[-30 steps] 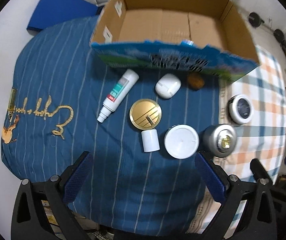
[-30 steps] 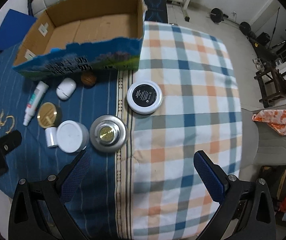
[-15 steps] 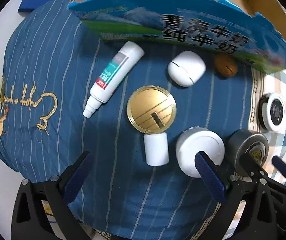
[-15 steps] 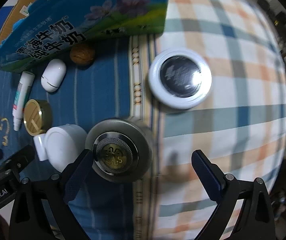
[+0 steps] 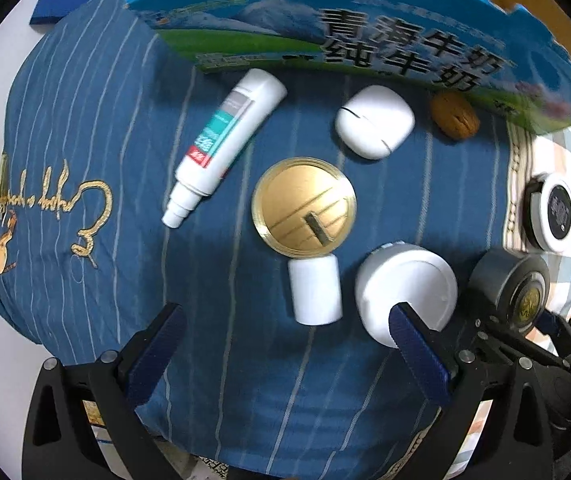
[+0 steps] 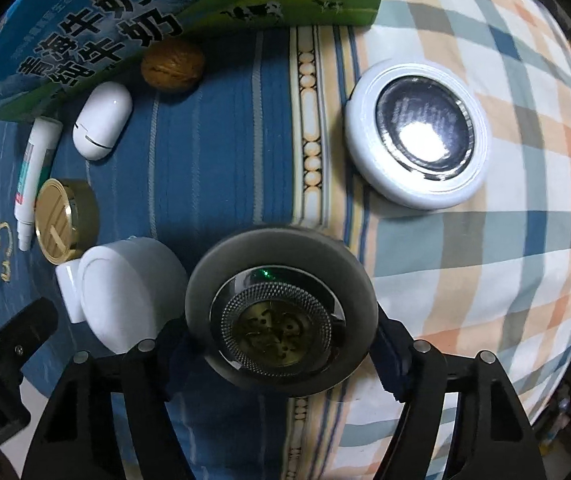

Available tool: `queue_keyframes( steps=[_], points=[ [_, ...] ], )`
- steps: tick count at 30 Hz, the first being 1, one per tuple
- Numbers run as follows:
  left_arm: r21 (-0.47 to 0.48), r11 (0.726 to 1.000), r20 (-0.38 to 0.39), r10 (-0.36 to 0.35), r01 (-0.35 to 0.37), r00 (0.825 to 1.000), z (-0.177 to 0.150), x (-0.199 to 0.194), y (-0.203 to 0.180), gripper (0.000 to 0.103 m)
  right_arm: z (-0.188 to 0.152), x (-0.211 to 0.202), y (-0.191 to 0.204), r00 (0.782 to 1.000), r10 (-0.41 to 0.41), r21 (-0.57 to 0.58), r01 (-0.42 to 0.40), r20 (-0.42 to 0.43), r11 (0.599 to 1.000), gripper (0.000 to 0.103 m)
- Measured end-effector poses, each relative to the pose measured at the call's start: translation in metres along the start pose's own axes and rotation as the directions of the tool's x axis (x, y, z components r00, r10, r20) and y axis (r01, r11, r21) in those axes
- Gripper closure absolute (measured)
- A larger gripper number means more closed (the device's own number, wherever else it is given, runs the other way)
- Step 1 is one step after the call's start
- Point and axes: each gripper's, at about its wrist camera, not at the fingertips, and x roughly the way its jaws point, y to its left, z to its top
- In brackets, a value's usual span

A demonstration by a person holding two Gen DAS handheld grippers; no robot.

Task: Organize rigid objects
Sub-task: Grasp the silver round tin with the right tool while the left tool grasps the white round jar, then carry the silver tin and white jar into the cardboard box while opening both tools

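On the blue striped cloth (image 5: 85, 120) lie a white tube (image 5: 229, 136), a white earbud case (image 5: 373, 120), a walnut (image 5: 455, 120), a gold lid (image 5: 303, 208), a small white cap (image 5: 315, 292), a white jar (image 5: 405, 284) and a grey round tin (image 6: 281, 248). My right gripper (image 6: 281, 344) points down over the tin. Its jaws are closing, and both pads touch the tin's rim. My left gripper (image 5: 285, 348) is open low over the cloth. The white cap lies just beyond its fingertips, and its right finger (image 5: 417, 344) overlaps the white jar.
A cardboard milk box (image 5: 365, 40) with a blue and green printed wall stands open just behind the objects. A white-rimmed round compact with a dark lid (image 6: 417, 136) lies on the checked cloth (image 6: 505, 260) to the right. The two grippers stand close side by side.
Both grippers have come down close to the objects. The right gripper's jaws have narrowed from wide open to either side of the grey tin. The left jaws stay open.
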Motion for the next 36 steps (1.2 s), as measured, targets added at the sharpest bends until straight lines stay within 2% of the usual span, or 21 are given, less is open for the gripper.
queue_keyframes(
  steps=[3,10,14,16,21,23,29,33,36],
  points=[
    [0.029,1.000,-0.002,-0.010,0.010,1.000,-0.002,-0.001,-0.007,0.000,-0.002,-0.002,-0.012,1.000,-0.012,0.006,0.012,0.001,1.000,0.029],
    [0.091,0.994,-0.012,-0.061,0.062,0.998,-0.005,0.001,-0.040,0.000,-0.020,-0.016,-0.070,0.997,-0.069,0.053,0.071,-0.034,0.996,0.030],
    [0.139,0.989,-0.032,-0.054,0.058,0.998,0.001,0.015,-0.066,0.000,-0.019,-0.017,-0.087,0.998,-0.035,0.070,0.039,-0.054,0.997,0.030],
    [0.167,0.985,-0.042,-0.039,0.045,0.998,0.005,0.023,-0.078,0.003,-0.018,-0.022,-0.097,0.998,-0.024,0.066,0.029,-0.065,0.997,0.030],
    [0.220,0.976,-0.080,0.011,0.007,0.997,0.012,0.046,-0.099,0.028,-0.004,-0.018,-0.098,0.996,-0.012,0.067,0.018,-0.090,0.998,0.028],
    [0.233,0.972,-0.094,0.026,-0.003,0.995,0.012,0.054,-0.103,0.033,0.006,-0.011,-0.095,0.995,-0.004,0.076,0.012,-0.098,0.997,0.028],
    [0.199,0.980,-0.074,0.005,0.010,0.997,0.003,0.064,-0.092,0.035,0.017,0.003,-0.108,0.991,0.010,0.072,-0.001,-0.131,0.997,0.029],
    [0.188,0.981,-0.114,-0.028,0.050,0.993,-0.015,0.072,-0.087,0.035,0.008,0.014,-0.099,0.981,0.035,0.043,-0.027,-0.192,0.999,0.029],
    [0.153,0.986,-0.135,-0.050,0.071,0.990,-0.016,0.083,-0.082,0.033,0.009,0.013,-0.099,0.985,0.011,0.039,-0.004,-0.172,0.999,0.029]
  ],
)
